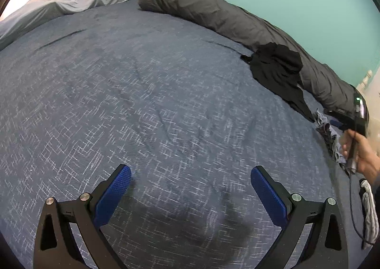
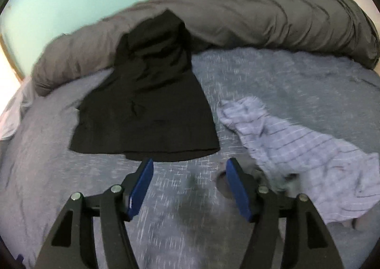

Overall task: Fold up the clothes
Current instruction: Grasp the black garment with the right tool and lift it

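Nearest the lens, the right tongs (image 2: 188, 171) stand open over the bed (image 2: 296, 79), gripping nothing. Just beyond lies the black garment (image 2: 147, 112), centre frame; the striped shirt (image 2: 296, 140) sprawls lower right. Left tongs (image 1: 191, 177) gape empty too. Probably a pick-up comes next: best to pinch a single hem corner, not bunched layers.

Dim, even light on your bed (image 1: 142, 93); right view motion-blurred, left sharp; overexposed upper-left corner; fisheye bends edges, black vignette.
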`<state>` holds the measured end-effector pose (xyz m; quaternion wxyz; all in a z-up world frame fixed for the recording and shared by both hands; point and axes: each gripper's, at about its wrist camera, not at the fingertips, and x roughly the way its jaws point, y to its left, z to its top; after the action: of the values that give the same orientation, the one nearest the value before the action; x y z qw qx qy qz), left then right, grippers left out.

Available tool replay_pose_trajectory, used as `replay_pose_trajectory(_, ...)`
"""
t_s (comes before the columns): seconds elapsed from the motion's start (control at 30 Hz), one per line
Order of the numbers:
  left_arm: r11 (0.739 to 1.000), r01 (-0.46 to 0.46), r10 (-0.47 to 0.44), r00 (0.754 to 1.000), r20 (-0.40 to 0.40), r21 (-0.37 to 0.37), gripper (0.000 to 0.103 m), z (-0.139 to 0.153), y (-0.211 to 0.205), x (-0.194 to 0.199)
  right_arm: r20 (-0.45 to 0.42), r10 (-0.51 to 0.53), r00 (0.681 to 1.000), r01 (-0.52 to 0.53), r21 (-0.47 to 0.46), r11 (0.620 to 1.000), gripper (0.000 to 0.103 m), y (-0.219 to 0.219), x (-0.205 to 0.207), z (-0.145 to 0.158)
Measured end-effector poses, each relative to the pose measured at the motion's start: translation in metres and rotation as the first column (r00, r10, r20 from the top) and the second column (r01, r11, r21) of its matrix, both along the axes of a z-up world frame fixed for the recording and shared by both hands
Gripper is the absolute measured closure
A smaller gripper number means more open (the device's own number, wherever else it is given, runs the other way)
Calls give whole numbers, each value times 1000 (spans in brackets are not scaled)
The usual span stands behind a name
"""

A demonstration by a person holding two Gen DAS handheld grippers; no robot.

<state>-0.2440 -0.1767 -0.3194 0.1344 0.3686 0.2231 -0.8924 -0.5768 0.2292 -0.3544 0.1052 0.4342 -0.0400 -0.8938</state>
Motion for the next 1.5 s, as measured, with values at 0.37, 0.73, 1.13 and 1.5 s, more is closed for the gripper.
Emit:
replay_pose_trajectory(0.37, 1000, 16, -16, 1000, 12, -12, 0, -10, -3, 0, 59, -83, 995, 81, 27, 996, 27, -9, -58, -51)
replay_pose_trajectory(0.73, 999, 29, -28, 999, 18, -20, 0, -14, -4, -4, -46, -65, 997, 63, -51, 997, 96, -15, -53, -42)
replay_pose_trajectory(1.13, 998, 68, -68, 997, -38, -4, 0, 11, 2, 1, -225, 113, 968, -125, -41, 991, 99, -38, 23, 54)
replay_pose_trajectory(1.5, 996, 92, -91, 983, -159, 2, 0, 73, 17, 24, -320, 223, 921, -269, -106, 957, 99, -44, 149, 162)
